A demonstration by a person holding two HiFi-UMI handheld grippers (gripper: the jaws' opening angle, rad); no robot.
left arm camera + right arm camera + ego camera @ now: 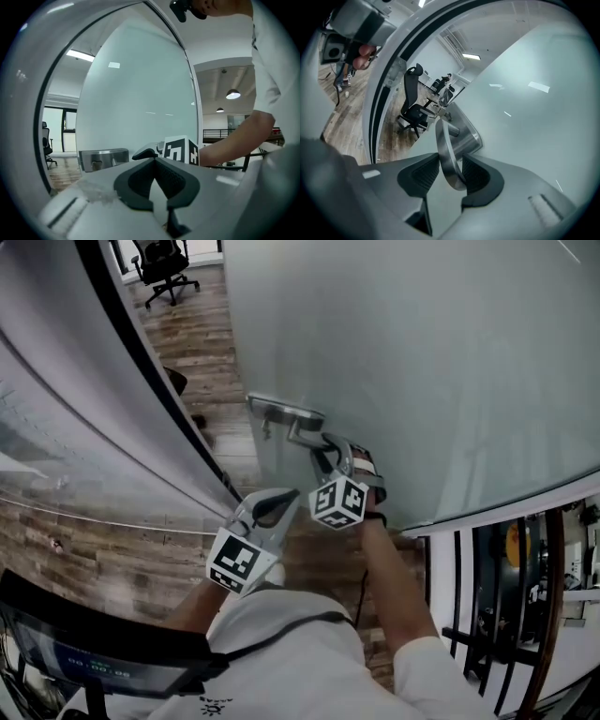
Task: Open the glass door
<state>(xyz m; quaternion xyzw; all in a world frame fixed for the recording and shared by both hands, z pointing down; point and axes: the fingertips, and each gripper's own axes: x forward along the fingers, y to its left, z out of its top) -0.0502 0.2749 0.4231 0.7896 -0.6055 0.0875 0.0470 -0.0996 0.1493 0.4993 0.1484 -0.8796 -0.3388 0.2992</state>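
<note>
Brushed metal is being clamped by the right gripper (449, 158): the lever handle (444, 140) of the glass door (422, 362) is being gripped between its two dark pads, one pressing on each side of the bar, so that the jaws are being held partly apart by the bar's thickness. The handle is being carried by a steel plate (281, 412) fixed to the frosted pane, and in the head view the pane is being seen spreading up and to the right of the handle. The left gripper (154, 160) is being held just beside the handle, on the side nearer the person and toward the dark door frame (134, 329). Its jaws are being pressed together at the tips with nothing between them, and it is being held apart from the handle. In its own view the steel plate and the right gripper's marker cube (181, 150) are being shown just beyond its tips. Between the door's edge by the handle and the frame, a wooden floor (202, 343) is being shown, with a black office chair (164, 268) well beyond the handle. A black railing (492, 615) is being seen well off on the handle's other side.
</note>
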